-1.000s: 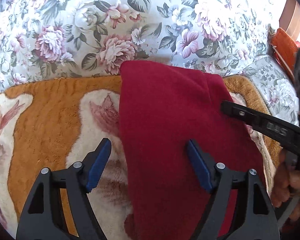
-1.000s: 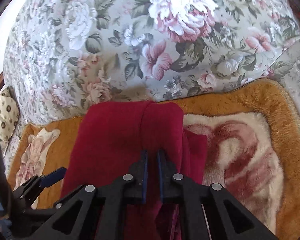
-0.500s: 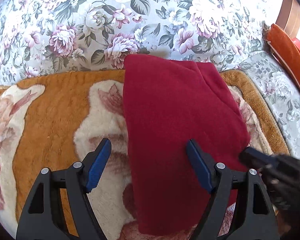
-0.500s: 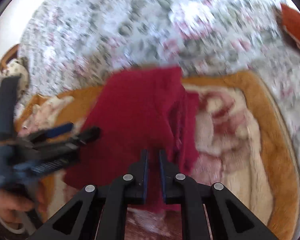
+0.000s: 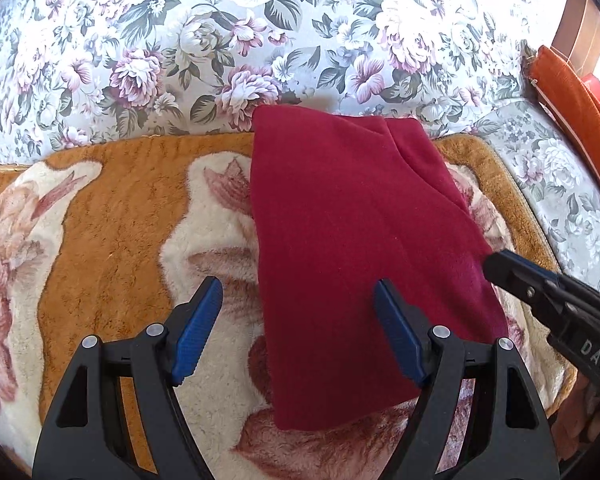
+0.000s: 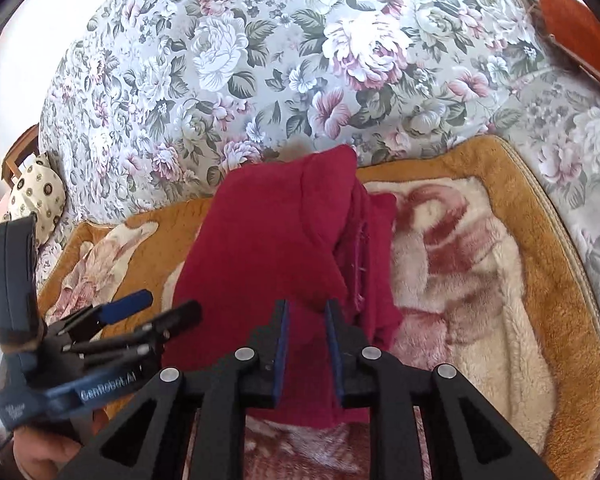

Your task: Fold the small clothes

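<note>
A dark red garment [image 5: 360,220] lies folded lengthwise on a plush orange and cream blanket [image 5: 120,220], its far end against the sofa back. My left gripper [image 5: 298,292] hangs open above the garment's left edge, nothing between its blue pads. In the right wrist view the garment [image 6: 268,240] shows stacked layers along its right side. My right gripper [image 6: 307,308] hovers over the near end, its jaws opening to a narrow gap; red cloth shows through the gap below, and the pads do not press on it. The left gripper [image 6: 164,308] shows at lower left.
The floral sofa back [image 5: 260,40] rises behind the blanket. An orange cushion [image 5: 572,92] leans at the far right, and a patterned pillow [image 6: 36,192] sits at the far left. A person's hand [image 6: 40,452] holds the left gripper. The right gripper's tip [image 5: 496,264] shows beside the garment.
The right gripper has drawn back from the garment's middle to its near right edge, and its shut jaws have parted. The garment now lies flat. The left gripper pulled back a little.
</note>
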Action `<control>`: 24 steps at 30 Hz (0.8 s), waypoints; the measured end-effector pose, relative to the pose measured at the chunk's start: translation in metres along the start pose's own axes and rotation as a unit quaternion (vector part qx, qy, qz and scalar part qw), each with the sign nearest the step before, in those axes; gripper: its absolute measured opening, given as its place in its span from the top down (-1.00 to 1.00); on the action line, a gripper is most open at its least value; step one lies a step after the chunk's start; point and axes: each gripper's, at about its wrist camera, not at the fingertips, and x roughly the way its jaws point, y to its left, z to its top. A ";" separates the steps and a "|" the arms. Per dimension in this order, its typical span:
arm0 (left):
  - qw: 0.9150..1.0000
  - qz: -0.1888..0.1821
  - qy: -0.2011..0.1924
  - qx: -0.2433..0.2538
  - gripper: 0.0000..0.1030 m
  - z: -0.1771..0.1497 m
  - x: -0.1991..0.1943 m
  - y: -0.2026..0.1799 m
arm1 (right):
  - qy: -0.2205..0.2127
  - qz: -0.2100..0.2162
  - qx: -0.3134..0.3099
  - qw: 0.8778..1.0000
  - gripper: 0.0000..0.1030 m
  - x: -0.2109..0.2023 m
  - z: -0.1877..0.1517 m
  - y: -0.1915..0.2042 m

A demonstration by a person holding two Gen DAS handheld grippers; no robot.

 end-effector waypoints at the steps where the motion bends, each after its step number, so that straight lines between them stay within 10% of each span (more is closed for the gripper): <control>1: 1.000 0.001 0.000 0.000 -0.52 0.000 0.000 0.001 | -0.001 -0.001 0.000 1.000 0.54 0.002 0.001 0.001; 11: 0.999 -0.029 0.020 -0.019 -0.52 0.002 0.014 0.013 | 0.014 -0.049 0.007 0.999 0.18 0.038 0.013 -0.003; 24: 0.982 -0.159 0.056 -0.083 -0.62 0.018 0.050 0.039 | 0.015 0.054 0.092 0.994 -0.38 0.058 0.013 -0.056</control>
